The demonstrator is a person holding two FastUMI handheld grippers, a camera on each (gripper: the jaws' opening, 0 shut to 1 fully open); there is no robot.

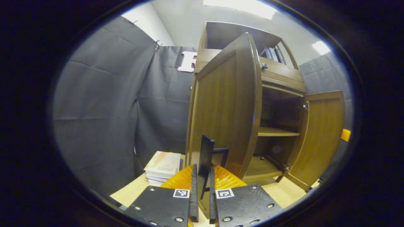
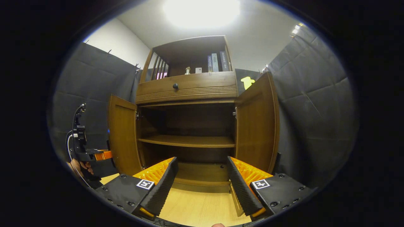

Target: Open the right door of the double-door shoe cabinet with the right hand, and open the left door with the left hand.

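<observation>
Left gripper point(image 1: 203, 201) at bottom centre, fingers pinched on the handle point(image 1: 206, 160) of the left door point(image 1: 225, 107), whose upright edge rises straight ahead. Right gripper point(image 2: 202, 186) spread wide and empty, low in frame, facing the cabinet point(image 2: 189, 85) interior. Right door point(image 2: 257, 123) stands swung out, centre right. Both doors look open; likely only release remains, left hand nearer.

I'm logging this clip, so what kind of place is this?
Probably a staged recording booth, not a home: dark cloth walls, a wooden shoe cabinet with both doors open, and a stack of books beside it.
</observation>
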